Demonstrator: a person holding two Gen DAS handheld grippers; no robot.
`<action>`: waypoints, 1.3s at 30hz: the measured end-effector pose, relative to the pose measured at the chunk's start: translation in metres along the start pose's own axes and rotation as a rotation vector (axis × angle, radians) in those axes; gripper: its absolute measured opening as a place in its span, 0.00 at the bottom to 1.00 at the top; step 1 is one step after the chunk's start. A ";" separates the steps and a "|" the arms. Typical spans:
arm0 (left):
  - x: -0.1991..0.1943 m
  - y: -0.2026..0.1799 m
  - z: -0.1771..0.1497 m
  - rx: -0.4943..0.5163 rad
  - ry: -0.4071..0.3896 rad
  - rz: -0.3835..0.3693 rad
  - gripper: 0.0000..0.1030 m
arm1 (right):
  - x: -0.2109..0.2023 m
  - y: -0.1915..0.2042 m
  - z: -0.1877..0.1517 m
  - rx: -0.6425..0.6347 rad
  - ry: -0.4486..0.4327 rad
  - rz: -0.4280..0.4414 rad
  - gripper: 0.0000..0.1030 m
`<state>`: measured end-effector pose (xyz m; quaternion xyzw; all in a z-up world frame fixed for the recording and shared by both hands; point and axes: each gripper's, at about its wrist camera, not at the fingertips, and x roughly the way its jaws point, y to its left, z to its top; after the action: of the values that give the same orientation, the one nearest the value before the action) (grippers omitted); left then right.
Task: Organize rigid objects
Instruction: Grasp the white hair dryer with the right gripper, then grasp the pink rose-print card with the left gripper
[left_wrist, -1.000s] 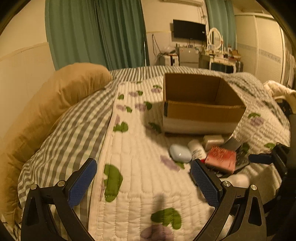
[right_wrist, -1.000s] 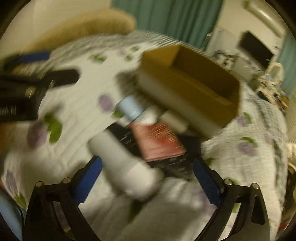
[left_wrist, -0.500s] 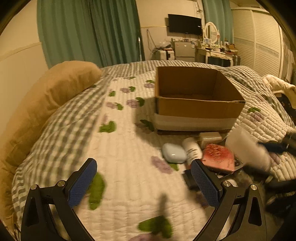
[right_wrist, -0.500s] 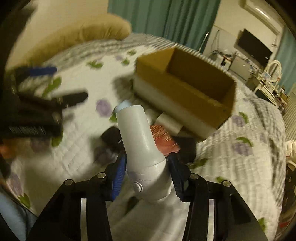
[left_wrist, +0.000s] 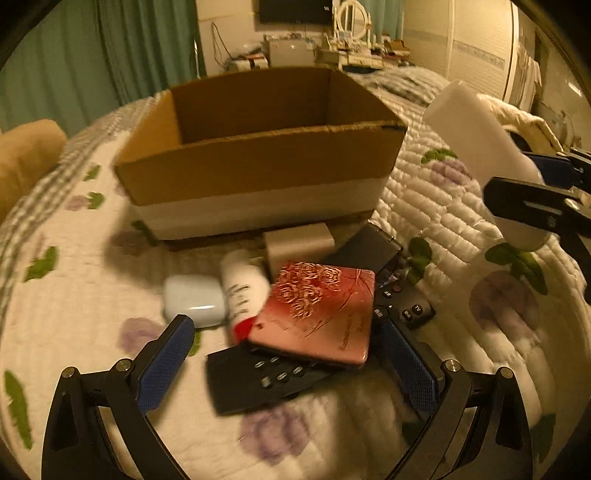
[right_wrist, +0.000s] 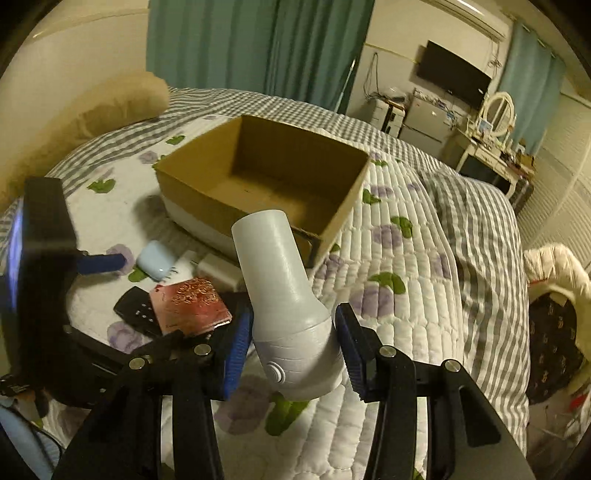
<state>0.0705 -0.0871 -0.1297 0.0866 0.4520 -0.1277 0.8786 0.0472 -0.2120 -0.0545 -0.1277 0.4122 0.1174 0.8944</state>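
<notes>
An empty cardboard box (left_wrist: 258, 158) stands on the quilted bed; it also shows in the right wrist view (right_wrist: 266, 173). My right gripper (right_wrist: 291, 343) is shut on a white handheld device (right_wrist: 284, 295) and holds it in the air near the box's front right corner; the device also shows in the left wrist view (left_wrist: 480, 147). My left gripper (left_wrist: 288, 362) is open, low over a pile: a pink embossed case (left_wrist: 317, 314), a black remote (left_wrist: 258, 376), a white tube (left_wrist: 243, 288), a pale blue earbud case (left_wrist: 194, 301) and a white charger (left_wrist: 299, 243).
A second dark remote (left_wrist: 399, 295) lies under the pink case. A tan pillow (right_wrist: 110, 107) lies at the bed's far left. Green curtains, a TV and a dresser stand behind the bed. Clothes lie at the right edge (right_wrist: 554, 295).
My right gripper closed on the white device and lifted it off the bed toward the box. My left gripper moved forward and right, over the pile.
</notes>
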 end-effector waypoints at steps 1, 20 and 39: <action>0.004 -0.001 0.001 0.004 0.008 -0.006 1.00 | 0.005 -0.003 -0.003 0.003 0.000 0.002 0.44; -0.002 -0.001 -0.003 0.044 0.007 -0.127 0.36 | 0.010 -0.004 -0.010 0.017 -0.003 0.015 0.44; -0.008 0.014 0.026 0.147 -0.084 -0.045 0.10 | 0.010 0.004 -0.004 0.020 0.004 0.034 0.44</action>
<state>0.0908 -0.0800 -0.1077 0.1351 0.4060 -0.1836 0.8850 0.0496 -0.2087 -0.0646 -0.1119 0.4172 0.1280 0.8928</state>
